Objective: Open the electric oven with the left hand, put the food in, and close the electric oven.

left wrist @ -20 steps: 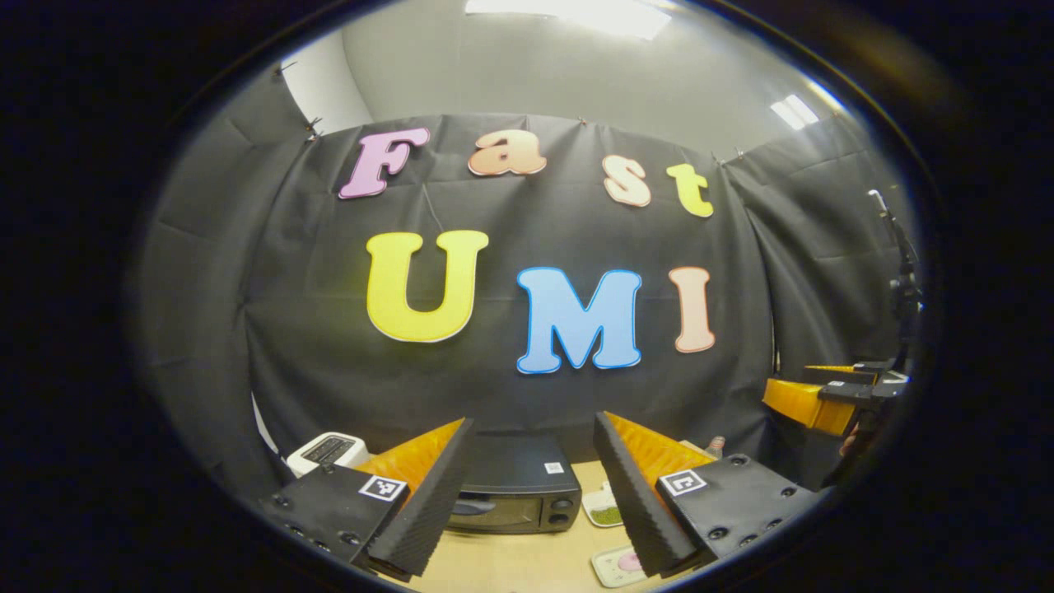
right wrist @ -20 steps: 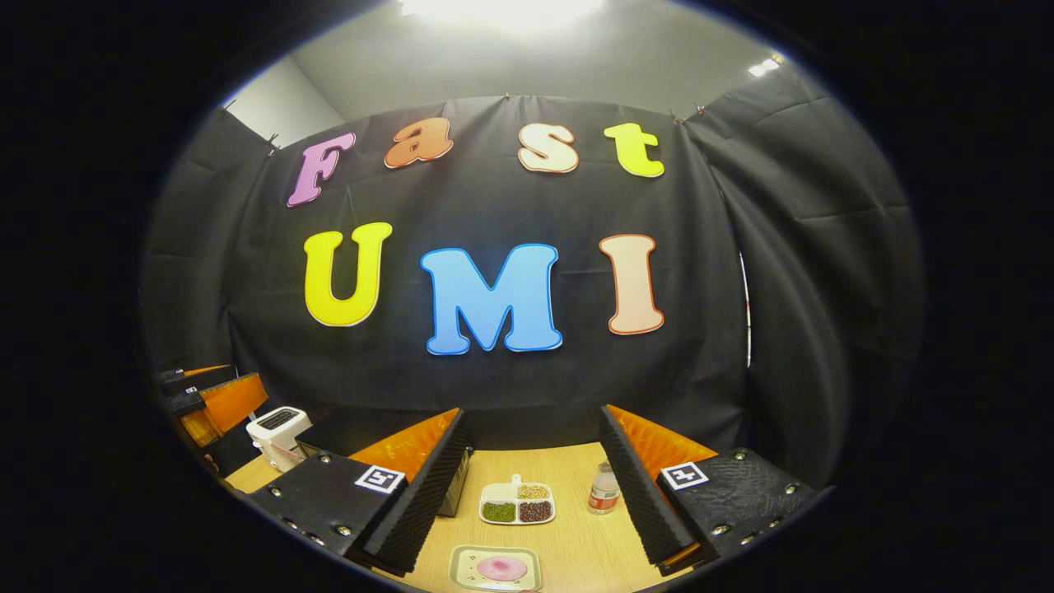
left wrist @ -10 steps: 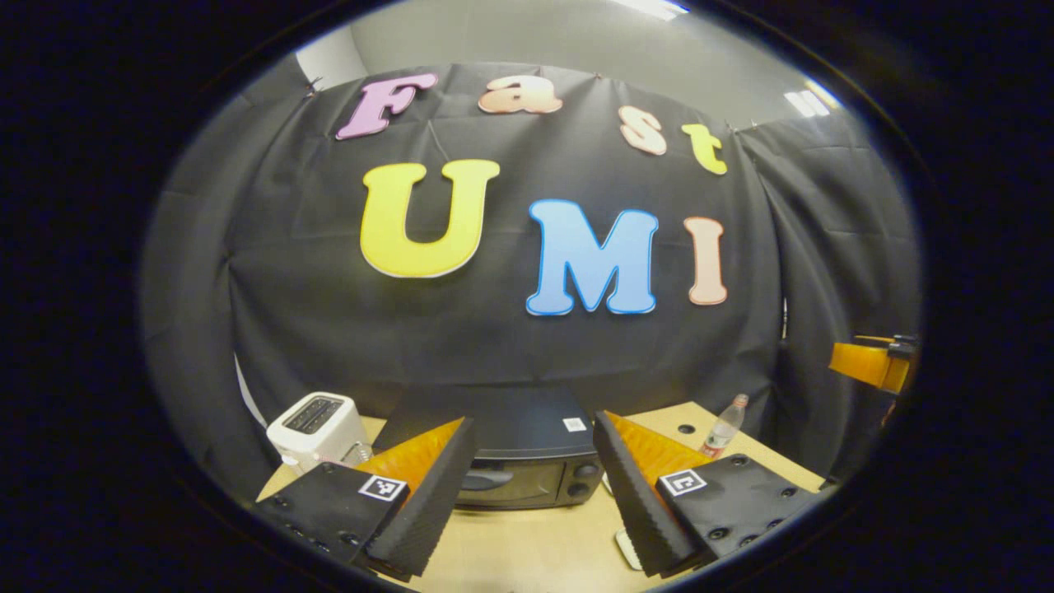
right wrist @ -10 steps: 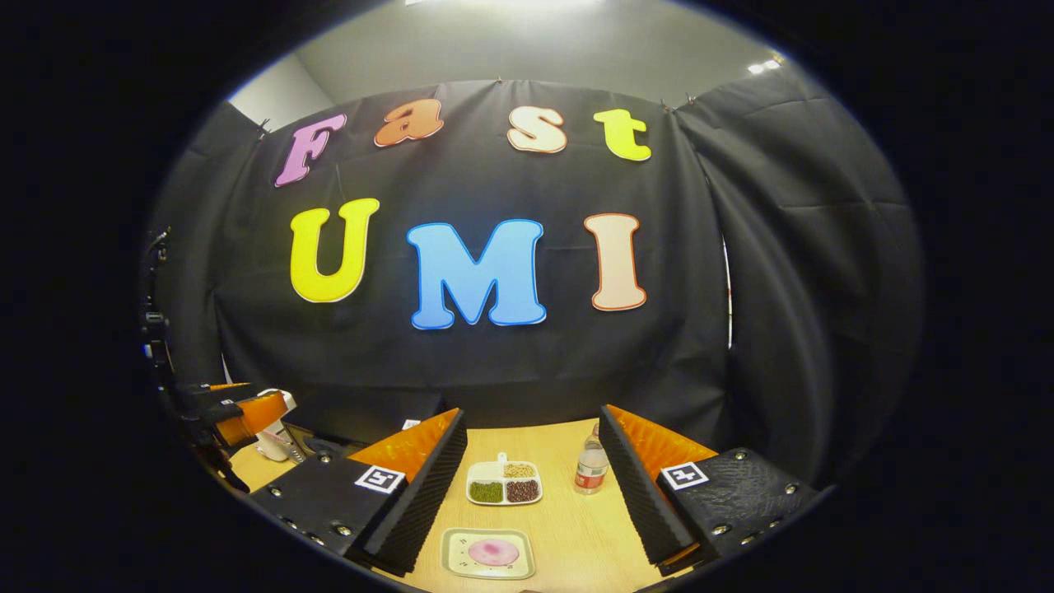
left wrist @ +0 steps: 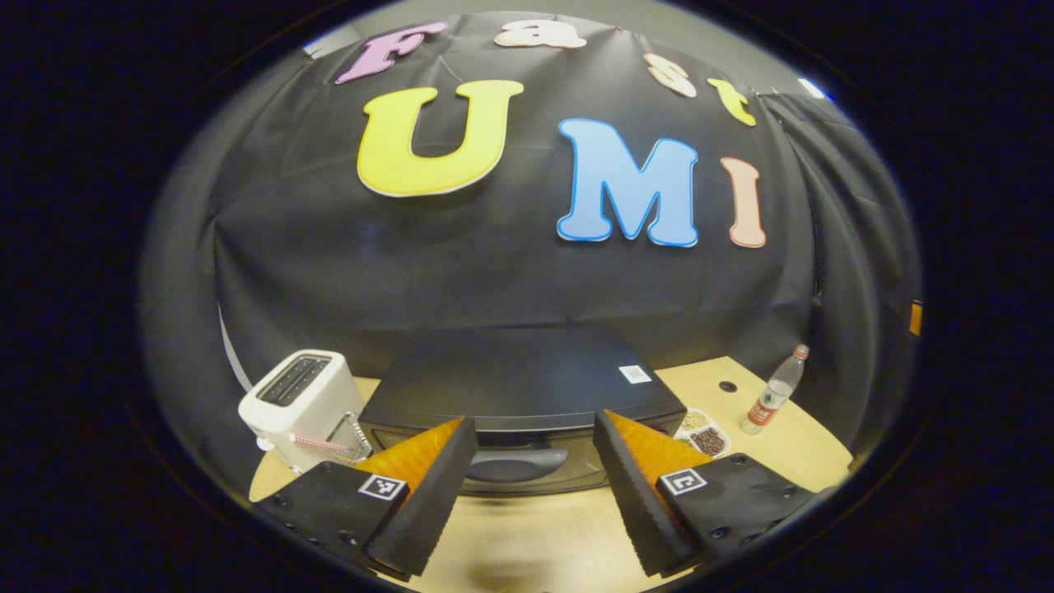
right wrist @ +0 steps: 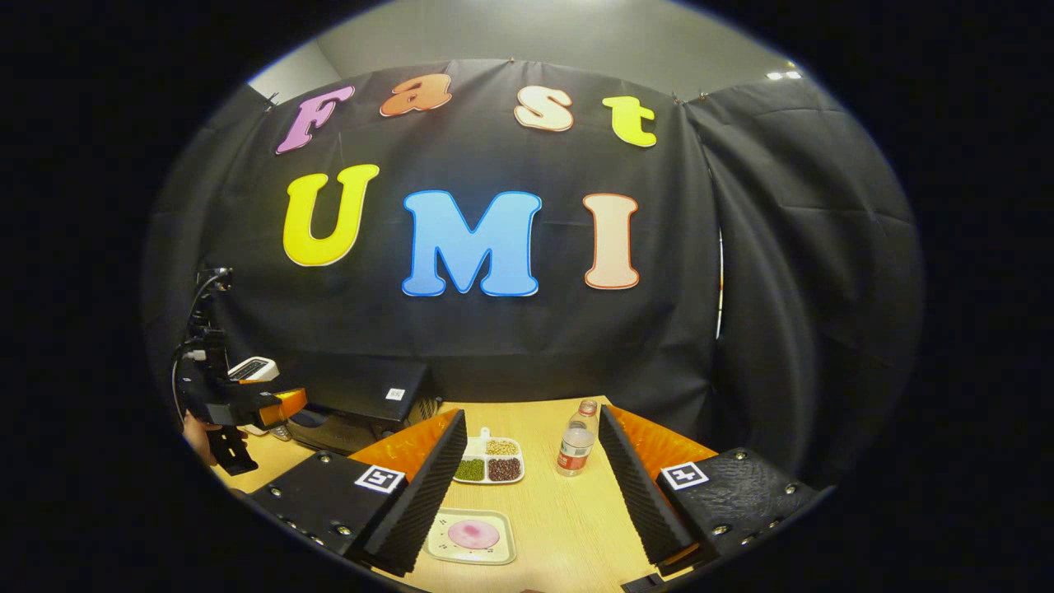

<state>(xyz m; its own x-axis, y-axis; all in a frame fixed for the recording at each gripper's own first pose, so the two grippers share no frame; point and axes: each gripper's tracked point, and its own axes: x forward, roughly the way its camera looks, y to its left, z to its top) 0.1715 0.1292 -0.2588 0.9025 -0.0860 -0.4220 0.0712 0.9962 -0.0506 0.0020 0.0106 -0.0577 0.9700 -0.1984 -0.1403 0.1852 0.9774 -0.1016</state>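
The black electric oven (left wrist: 519, 379) stands on the wooden table with its door shut; its dark handle (left wrist: 515, 465) lies straight ahead between my left gripper's fingers. My left gripper (left wrist: 531, 494) is open, a short way in front of the handle and not touching it. In the right gripper view the oven (right wrist: 354, 399) sits at the left with the left gripper (right wrist: 276, 403) just before it. A square plate with a pink food item (right wrist: 472, 535) lies on the table close below my right gripper (right wrist: 531, 486), which is open and holds nothing.
A white toaster (left wrist: 300, 403) stands left of the oven. A divided dish of beans (right wrist: 487, 465) and a small water bottle (right wrist: 574, 445) sit behind the plate. The table (right wrist: 568, 527) runs back to the black cloth wall.
My left gripper has moved down and closer to the oven, whose handle now lies between the fingers. The right gripper view has tilted down slightly, showing more table.
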